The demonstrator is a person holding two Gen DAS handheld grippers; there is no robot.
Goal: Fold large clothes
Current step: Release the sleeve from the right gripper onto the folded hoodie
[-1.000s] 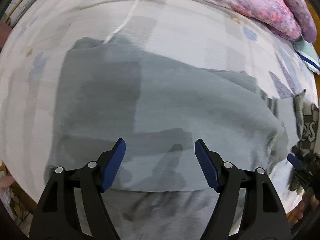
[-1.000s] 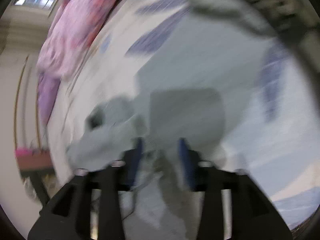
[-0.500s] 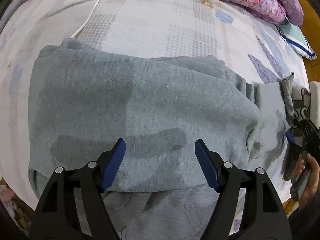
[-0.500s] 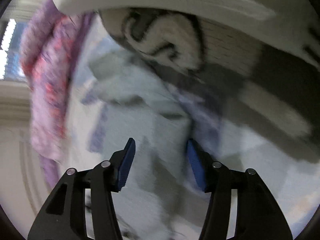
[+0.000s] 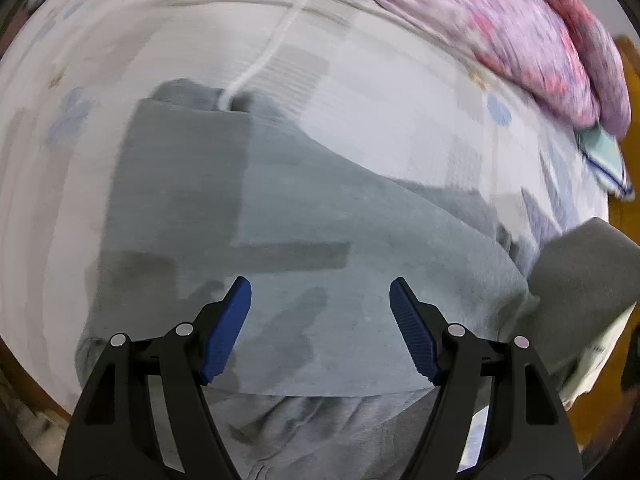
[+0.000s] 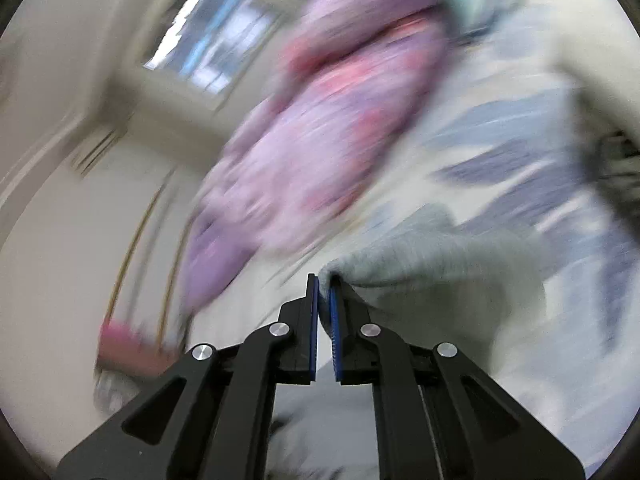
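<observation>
A: Which step is in hand now?

B: The large grey fleece garment (image 5: 304, 216) lies spread on the bed with the pale patterned sheet (image 5: 400, 92), already doubled over once. The right gripper (image 6: 324, 280) has just been closing, and now its jaws are nearly together on a grey edge of the garment (image 6: 420, 272), raised off the bed. So it looks like the start of one more fold.

A: And the left gripper?

B: The left gripper (image 5: 320, 300) hangs over the near part of the garment, pointing steeply down. Its jaws stand wide apart and hold nothing.

A: What does the next move call for?

B: Probably the right gripper must carry its edge across the garment and lay it flat. The left one could press the cloth so it does not slide. The pink flowered quilt (image 5: 532, 36) is well apart.
</observation>
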